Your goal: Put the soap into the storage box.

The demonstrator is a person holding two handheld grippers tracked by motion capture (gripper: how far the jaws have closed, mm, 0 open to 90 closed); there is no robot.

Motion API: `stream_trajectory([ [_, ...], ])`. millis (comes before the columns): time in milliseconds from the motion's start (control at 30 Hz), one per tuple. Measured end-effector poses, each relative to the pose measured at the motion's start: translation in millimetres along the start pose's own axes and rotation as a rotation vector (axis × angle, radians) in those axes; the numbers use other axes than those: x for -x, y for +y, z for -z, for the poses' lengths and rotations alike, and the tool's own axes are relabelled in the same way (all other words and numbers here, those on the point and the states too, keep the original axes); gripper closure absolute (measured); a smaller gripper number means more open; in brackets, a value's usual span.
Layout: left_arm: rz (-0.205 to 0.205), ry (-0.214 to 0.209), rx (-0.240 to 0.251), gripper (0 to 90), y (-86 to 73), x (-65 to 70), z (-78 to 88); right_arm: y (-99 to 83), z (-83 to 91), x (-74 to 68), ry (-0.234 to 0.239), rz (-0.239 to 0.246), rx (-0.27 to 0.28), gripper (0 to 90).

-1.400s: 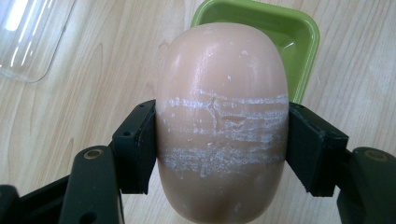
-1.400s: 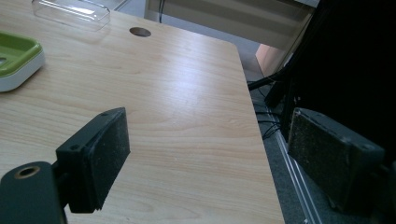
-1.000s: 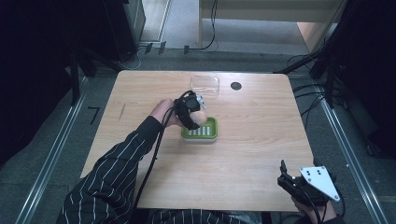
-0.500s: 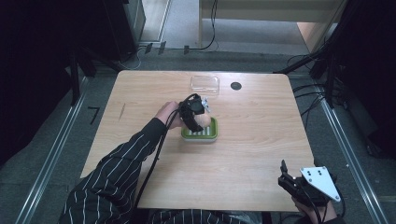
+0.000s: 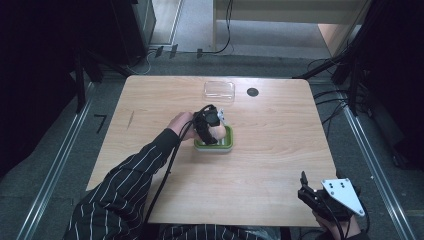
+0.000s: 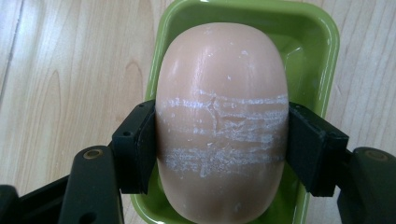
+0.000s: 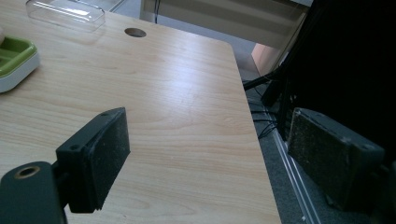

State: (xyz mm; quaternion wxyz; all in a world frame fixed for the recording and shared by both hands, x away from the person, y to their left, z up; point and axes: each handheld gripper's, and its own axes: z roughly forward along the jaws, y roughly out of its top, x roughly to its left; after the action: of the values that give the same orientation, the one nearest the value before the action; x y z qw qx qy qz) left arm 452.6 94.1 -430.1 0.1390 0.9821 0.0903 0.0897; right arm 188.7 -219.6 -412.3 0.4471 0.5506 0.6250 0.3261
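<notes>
Wood-topped table [image 5: 150, 120] spreads across the high view, and near its middle the left tool [image 5: 209, 125] hangs over a green tray [image 5: 226, 145], clamped on a peach-coloured oval bar [image 5: 217, 132]. A striped sleeve [image 5: 135, 175] reaches in from the bottom left. A clear plastic lid [image 5: 219, 90] lies near the far edge, just beside a dark round hole [image 5: 252, 92] in the tabletop. The right tool [image 5: 312, 192] sits at the near right corner, well apart from the tray.

The left gripper view looks down on the bar [image 6: 221, 121], squeezed between both black jaws, white scuffed bands across its middle. It is above the green tray [image 6: 322, 56]; whether it touches the tray floor is hard to tell.

In the right gripper view, the right tool [image 7: 208, 154] stands spread wide with nothing between its jaws. The tray [image 7: 16, 60] and lid [image 7: 65, 14] lie far left.
</notes>
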Motion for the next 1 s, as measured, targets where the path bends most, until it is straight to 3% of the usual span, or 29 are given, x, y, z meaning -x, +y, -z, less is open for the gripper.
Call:
stream_trajectory([
  [433, -0.033, -0.017, -0.020, 33.2, -1.2, 1.5, -7.8, 0.1, -0.1, -0.3, 0.002, 0.000, 0.001, 13.6],
  [733, -0.014, -0.037, -0.002, 33.0, -3.7, -0.5, -9.1, 0.0, 0.1, -0.1, -0.001, -0.005, -0.002, 13.6],
  [1000, -0.009, -0.029, 0.010, 29.6, -4.7, -1.6, -7.1, 0.1, 0.3, -0.2, -0.002, -0.003, 0.000, 13.6],
])
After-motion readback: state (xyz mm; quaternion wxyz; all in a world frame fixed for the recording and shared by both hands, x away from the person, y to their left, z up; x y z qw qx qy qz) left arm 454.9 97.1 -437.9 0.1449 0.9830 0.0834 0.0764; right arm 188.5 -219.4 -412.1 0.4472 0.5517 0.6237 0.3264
